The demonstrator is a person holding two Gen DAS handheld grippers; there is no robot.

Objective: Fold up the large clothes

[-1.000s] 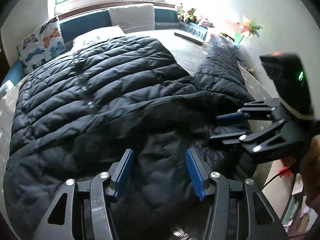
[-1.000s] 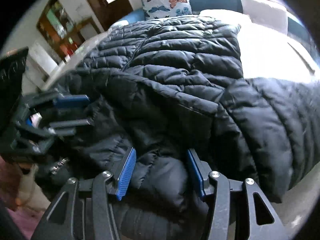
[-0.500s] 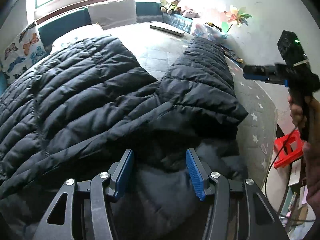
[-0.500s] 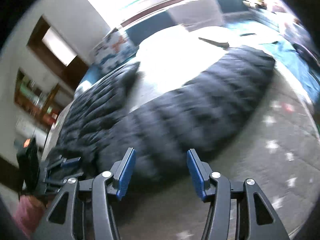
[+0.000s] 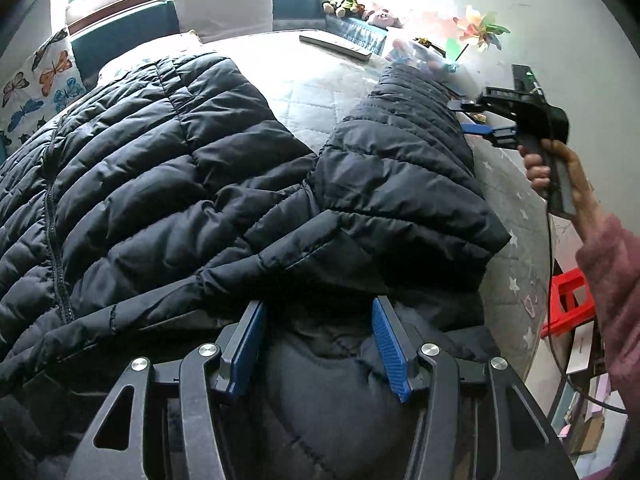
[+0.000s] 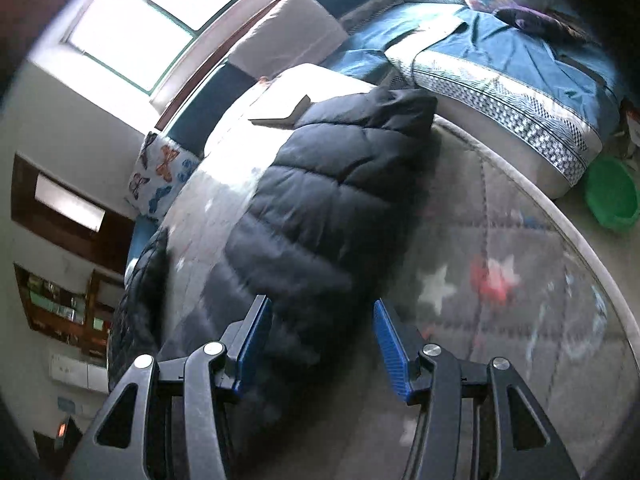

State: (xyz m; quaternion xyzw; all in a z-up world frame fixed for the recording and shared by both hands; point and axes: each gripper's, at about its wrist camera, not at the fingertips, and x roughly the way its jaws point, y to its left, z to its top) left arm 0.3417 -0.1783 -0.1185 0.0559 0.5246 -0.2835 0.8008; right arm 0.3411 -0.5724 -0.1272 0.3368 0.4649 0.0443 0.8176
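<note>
Hovering over the black puffer jacket (image 5: 168, 184), the left gripper (image 5: 318, 344) has its jaws spread, blue pads clear of the bunched fabric beneath them. Ahead and to its right, a hand (image 5: 560, 172) carries the right gripper (image 5: 470, 116), jaws spread, nothing pinched, tips beside the jacket sleeve (image 6: 320, 216). Sleeve runs forward from between those jaws across the star-print mattress (image 6: 500, 280). Butterfly pillow (image 5: 36, 80) far left.

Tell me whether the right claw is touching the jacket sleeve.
Apart. In the left wrist view the right claw hangs in the air beside the sleeve, with pale mattress showing under its open fingers.
</note>
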